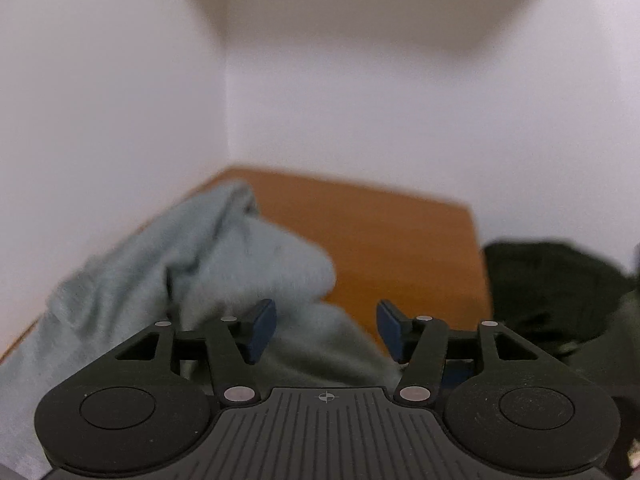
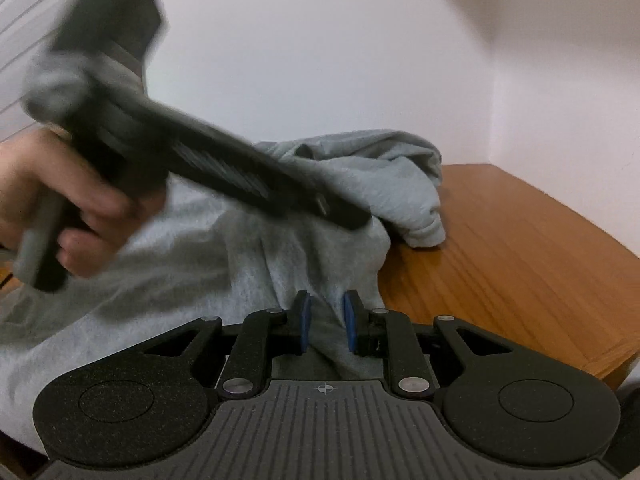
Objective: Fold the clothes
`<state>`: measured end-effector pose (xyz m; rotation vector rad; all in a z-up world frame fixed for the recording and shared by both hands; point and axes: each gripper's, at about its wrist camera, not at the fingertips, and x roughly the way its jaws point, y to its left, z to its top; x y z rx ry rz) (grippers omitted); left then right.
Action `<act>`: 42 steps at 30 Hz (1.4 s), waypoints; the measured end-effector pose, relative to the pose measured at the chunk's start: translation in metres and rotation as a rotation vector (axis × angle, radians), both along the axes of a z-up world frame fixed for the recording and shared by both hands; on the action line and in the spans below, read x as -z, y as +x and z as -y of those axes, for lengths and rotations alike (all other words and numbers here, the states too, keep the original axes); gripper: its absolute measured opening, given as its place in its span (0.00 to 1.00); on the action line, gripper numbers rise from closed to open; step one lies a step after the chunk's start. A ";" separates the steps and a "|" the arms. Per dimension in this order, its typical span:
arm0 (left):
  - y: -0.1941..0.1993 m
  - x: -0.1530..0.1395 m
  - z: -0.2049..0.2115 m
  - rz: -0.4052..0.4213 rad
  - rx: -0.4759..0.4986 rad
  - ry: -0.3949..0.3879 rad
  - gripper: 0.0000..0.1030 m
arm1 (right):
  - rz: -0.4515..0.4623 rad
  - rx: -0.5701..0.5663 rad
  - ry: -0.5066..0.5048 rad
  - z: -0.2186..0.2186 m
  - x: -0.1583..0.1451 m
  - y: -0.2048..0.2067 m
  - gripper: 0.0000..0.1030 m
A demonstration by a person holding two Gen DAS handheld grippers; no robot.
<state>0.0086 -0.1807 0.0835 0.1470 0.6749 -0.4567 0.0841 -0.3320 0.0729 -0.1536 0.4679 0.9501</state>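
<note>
Right wrist view: the right gripper (image 2: 325, 322) has its jaws clenched on a fold of the grey sweatshirt (image 2: 200, 264), which lies heaped on the wooden table (image 2: 520, 260). Above the cloth, the left gripper (image 1: 326, 328) hangs with jaws released, nothing between them.

Light grey sweatshirt (image 2: 224, 264), fleecy knit, lies rumpled on the wooden table (image 2: 520, 248), unfolded. Bulk is heaped along the table's left side against the wall; in the left wrist view it runs from the near left edge up toward the far left corner. One sleeve w/ ribbed cuff (image 2: 424, 232) flops over the body, cuff end resting on bare wood toward the table's middle. A fold of the near part sits pinched up into a ridge at the near edge.

Dark green/black garment (image 1: 560, 292), bunched, past the table's right edge; what carries it can't be told.
</note>
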 end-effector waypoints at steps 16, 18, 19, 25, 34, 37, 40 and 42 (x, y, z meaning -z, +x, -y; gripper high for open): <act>0.006 0.020 -0.040 -0.020 -0.016 -0.121 0.06 | 0.054 0.040 0.022 0.056 -0.003 -0.017 0.33; -0.002 0.014 -0.048 0.020 -0.001 -0.146 0.06 | 0.047 0.076 0.051 0.065 -0.002 -0.012 0.37; -0.006 0.011 -0.054 0.037 0.001 -0.161 0.06 | 0.037 0.089 0.067 0.069 -0.001 -0.009 0.38; -0.013 -0.012 -0.072 0.075 -0.031 -0.219 0.05 | -0.030 0.097 0.131 0.074 0.002 0.008 0.39; -0.019 -0.031 -0.067 0.115 -0.010 -0.263 0.05 | -0.030 0.047 0.139 0.060 -0.004 0.011 0.07; -0.016 -0.029 -0.060 0.084 -0.001 -0.238 0.09 | -0.007 0.118 0.192 0.070 -0.014 0.016 0.02; -0.020 -0.024 -0.061 0.071 -0.002 -0.228 0.18 | 0.044 0.205 0.187 0.079 -0.023 0.023 0.02; -0.023 -0.018 -0.066 0.061 -0.011 -0.227 0.24 | 0.064 0.257 0.197 0.087 -0.030 0.027 0.02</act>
